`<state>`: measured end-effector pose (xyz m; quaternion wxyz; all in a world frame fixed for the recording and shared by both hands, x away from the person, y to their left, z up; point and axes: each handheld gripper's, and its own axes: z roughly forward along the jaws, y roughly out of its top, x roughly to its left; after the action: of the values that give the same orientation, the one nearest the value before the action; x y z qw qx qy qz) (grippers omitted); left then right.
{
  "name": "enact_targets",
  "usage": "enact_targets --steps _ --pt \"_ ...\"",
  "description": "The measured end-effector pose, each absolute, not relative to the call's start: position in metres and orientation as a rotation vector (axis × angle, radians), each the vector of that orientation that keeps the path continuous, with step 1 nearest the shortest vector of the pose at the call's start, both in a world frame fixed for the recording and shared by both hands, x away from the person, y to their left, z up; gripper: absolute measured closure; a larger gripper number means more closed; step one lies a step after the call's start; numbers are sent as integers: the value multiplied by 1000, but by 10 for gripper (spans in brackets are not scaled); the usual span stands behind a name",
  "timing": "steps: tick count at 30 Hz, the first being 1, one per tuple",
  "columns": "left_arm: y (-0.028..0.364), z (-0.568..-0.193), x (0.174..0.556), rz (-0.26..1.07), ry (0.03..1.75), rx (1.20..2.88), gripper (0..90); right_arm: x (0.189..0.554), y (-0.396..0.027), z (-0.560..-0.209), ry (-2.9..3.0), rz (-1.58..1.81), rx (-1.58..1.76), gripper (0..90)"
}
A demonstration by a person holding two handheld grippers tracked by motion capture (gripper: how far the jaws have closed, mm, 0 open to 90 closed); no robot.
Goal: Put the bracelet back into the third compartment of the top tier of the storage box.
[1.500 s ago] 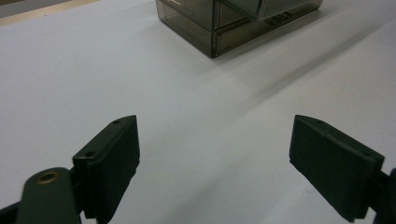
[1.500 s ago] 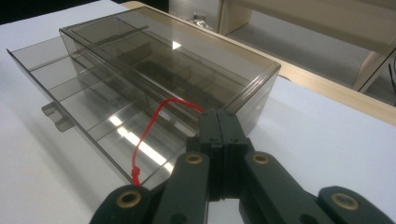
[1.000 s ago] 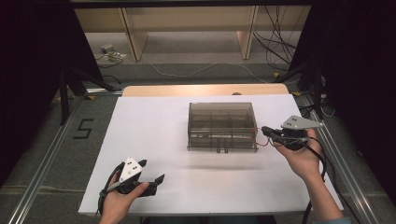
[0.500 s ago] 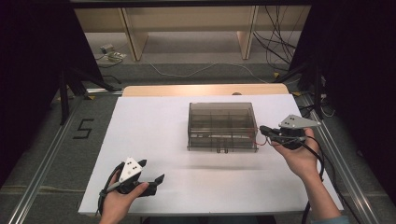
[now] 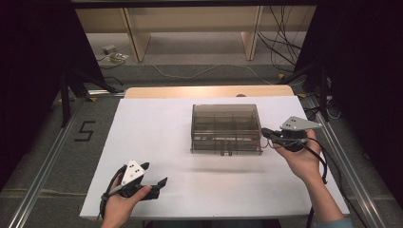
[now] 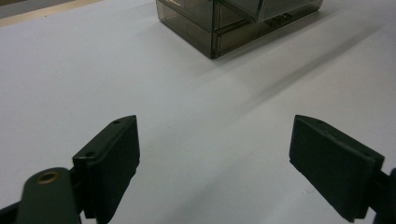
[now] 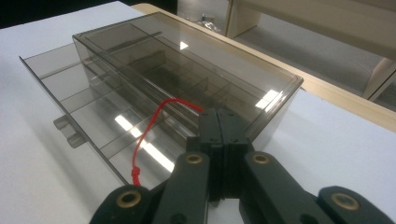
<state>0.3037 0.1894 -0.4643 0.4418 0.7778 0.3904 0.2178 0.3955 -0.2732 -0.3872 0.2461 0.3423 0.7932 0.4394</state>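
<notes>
A smoky clear drawer box (image 5: 226,124) stands mid-table, its drawer (image 7: 84,100) pulled out a little toward the front, handle (image 5: 227,152) showing. My right gripper (image 5: 264,132) rests at the box's right front corner, jaws pressed together (image 7: 218,117). A thin red string (image 7: 148,122) runs from between those jaws and curves down over the drawer's side to a knot. My left gripper (image 5: 155,174) sits low at the table's front left, far from the box, jaws wide apart (image 6: 215,158) with nothing but white tabletop between them.
The white table (image 5: 157,128) has a wooden strip (image 5: 204,91) along its far edge. Metal rails (image 5: 43,161) run down both sides. Cables (image 5: 280,47) and wooden shelf legs stand on the floor beyond.
</notes>
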Motion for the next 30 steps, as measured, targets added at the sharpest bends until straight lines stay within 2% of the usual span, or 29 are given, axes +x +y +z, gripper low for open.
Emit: enact_targets --steps 30 --pt "189 -464 304 541 967 1931 161 400 -259 -390 2187 1192 905 900"
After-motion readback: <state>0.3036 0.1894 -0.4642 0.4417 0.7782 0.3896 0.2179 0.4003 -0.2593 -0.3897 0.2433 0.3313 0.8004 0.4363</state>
